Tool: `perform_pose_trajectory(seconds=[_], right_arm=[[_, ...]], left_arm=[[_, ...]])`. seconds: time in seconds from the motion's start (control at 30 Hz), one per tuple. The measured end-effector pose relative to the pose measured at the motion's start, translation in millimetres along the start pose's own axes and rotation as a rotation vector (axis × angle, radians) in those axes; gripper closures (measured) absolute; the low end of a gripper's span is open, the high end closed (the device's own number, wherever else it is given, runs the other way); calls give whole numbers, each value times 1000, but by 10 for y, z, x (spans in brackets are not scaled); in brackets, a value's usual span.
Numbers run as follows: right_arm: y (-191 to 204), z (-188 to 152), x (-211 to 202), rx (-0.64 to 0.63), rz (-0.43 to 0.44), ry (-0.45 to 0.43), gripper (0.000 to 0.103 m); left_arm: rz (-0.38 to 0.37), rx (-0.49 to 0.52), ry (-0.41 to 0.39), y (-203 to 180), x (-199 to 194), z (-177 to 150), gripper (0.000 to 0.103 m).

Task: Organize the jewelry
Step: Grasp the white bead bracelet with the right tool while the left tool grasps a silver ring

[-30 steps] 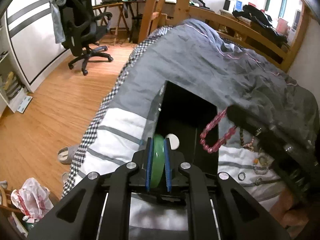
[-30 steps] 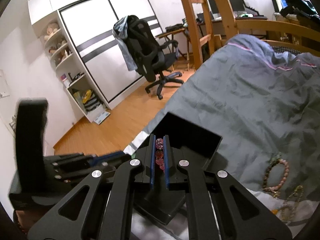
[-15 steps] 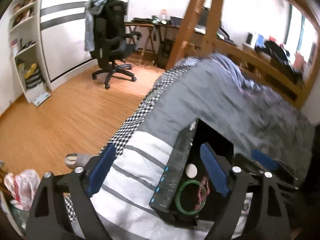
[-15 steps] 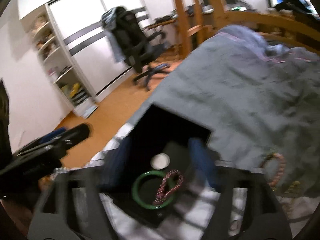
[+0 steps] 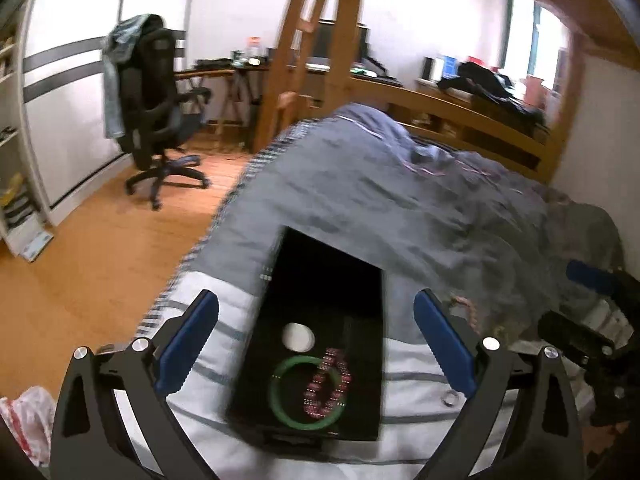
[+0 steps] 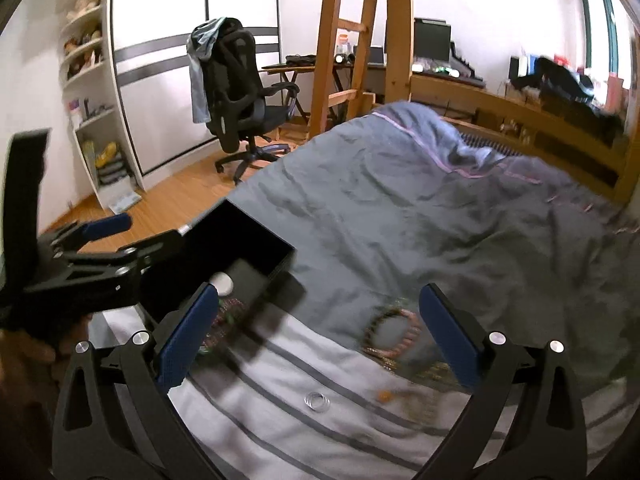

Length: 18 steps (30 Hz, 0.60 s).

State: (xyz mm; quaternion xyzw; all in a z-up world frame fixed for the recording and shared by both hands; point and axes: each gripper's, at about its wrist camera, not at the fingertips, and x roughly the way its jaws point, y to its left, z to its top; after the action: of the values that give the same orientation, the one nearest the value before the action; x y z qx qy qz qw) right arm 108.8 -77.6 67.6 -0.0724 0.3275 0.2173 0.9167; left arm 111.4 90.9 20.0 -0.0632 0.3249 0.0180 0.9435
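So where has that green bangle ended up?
In the left wrist view, the green bangle lies flat inside the black box on the bed, overlapping the pink bead bracelet, just below a small white disc.

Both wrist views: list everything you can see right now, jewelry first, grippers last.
Black box: one, open, on the bed.
Green bangle: one, inside the box.
Red bead bracelet: one, in the box, overlapping the bangle.
White round piece: one, on the box floor.
Beaded bracelets: blurred cluster, pink and dark, on the bedding right of the box.
Silver ring: thin hoops, count unclear, on the striped sheet.
Grey duvet: one, covering the bed.
Office chair: one, black, on the wood floor.
Left gripper: open, above the box.
Right gripper: open, over the loose bracelets.
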Motion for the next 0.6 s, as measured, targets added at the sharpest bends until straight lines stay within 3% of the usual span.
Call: perform_pose_trajectory(seconds=[0.13, 0.27, 0.47, 0.6], right_arm=[[-223, -148, -213, -12, -42, -3, 4], [-550, -305, -324, 52, -87, 2, 4], [-970, -561, -305, 174, -165, -20, 4], [-1178, -729, -205, 223, -170, 0, 4]], left_arm=[[-77, 43, 30, -250, 101, -114, 6], [-105, 141, 45, -552, 177, -245, 6], [-198, 243, 86, -886, 269, -445, 6], [-207, 345, 123, -1124, 412, -589, 6]])
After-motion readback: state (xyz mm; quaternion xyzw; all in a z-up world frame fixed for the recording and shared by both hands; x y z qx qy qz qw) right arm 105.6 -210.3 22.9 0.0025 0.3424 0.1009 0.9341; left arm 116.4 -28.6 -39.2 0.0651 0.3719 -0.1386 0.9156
